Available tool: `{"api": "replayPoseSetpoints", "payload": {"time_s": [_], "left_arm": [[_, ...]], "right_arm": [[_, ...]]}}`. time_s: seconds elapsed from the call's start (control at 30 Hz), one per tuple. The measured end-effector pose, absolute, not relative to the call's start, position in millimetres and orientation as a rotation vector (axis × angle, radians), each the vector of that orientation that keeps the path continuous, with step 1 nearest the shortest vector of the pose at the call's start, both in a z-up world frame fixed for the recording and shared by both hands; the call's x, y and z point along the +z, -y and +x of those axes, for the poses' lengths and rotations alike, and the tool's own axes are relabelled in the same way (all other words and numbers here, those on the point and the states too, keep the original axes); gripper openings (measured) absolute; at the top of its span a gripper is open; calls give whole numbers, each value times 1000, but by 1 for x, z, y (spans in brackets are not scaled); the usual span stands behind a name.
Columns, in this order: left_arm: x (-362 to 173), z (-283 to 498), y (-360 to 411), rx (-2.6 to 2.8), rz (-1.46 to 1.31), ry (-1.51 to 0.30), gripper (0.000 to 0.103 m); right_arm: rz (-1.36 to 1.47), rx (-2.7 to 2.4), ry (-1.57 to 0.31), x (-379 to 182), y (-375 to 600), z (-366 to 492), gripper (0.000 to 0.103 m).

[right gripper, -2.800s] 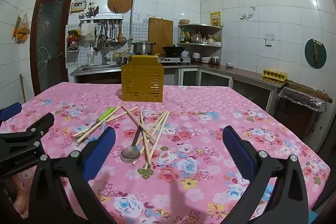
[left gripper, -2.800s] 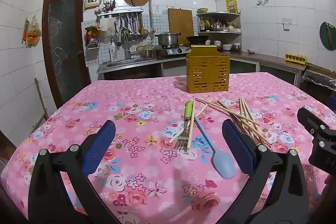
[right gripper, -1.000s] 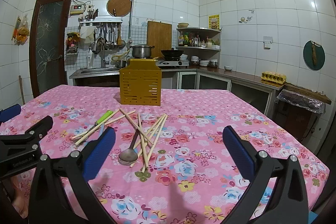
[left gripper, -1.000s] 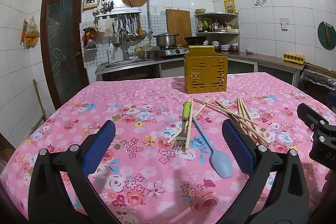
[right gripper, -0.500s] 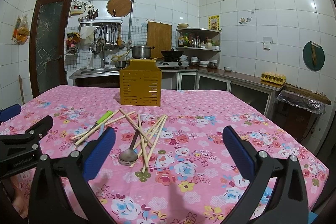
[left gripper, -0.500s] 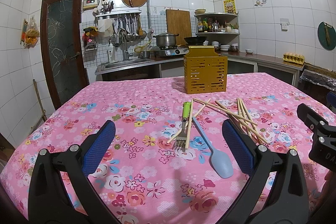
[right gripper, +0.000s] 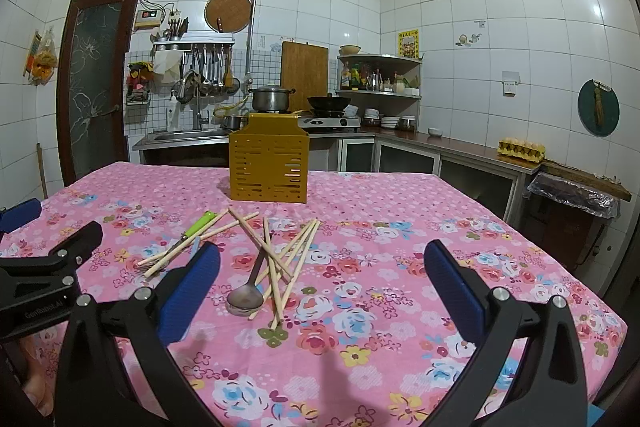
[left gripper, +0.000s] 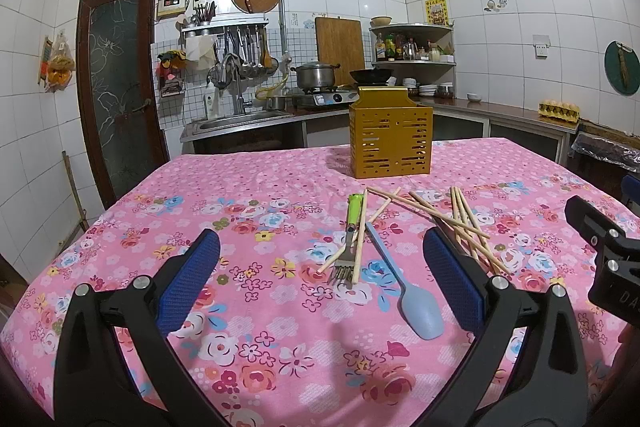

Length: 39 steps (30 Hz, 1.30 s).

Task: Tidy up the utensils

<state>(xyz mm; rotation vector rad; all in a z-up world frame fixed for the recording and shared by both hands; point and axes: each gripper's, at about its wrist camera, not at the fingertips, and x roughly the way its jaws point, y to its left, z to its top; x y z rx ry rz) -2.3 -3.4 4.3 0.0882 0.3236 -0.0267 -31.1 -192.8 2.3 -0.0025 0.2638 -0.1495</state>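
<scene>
A yellow slotted utensil holder (left gripper: 390, 134) (right gripper: 268, 164) stands upright on the pink floral table. In front of it lie a green-handled fork (left gripper: 350, 230) (right gripper: 188, 233), a light blue spoon (left gripper: 410, 290), a metal spoon (right gripper: 248, 290) and several wooden chopsticks (left gripper: 464, 223) (right gripper: 280, 259) in a loose pile. My left gripper (left gripper: 320, 279) is open and empty, held above the table just short of the fork and blue spoon. My right gripper (right gripper: 320, 279) is open and empty, to the right of the pile near the metal spoon.
The table (left gripper: 248, 187) with its pink cloth fills the foreground. Behind it are a sink counter, a stove with a pot (left gripper: 316, 77) and wok, a corner shelf and a brown door (left gripper: 120, 87). An egg carton (right gripper: 520, 148) sits on the right counter.
Both grippers have stayed open and nearly still. The utensils have not moved.
</scene>
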Motion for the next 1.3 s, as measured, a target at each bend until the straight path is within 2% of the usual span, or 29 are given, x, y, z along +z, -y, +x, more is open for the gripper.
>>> {"api": "replayPoseSetpoints", "payload": {"time_s": [0.87, 1.3], "left_arm": [[2, 3, 3, -22, 63, -353, 98], [27, 44, 4, -95, 96, -429, 98]], "right_arm": [[7, -153, -284, -5, 194, -25, 99], [12, -149, -338, 26, 206, 28, 99]]}}
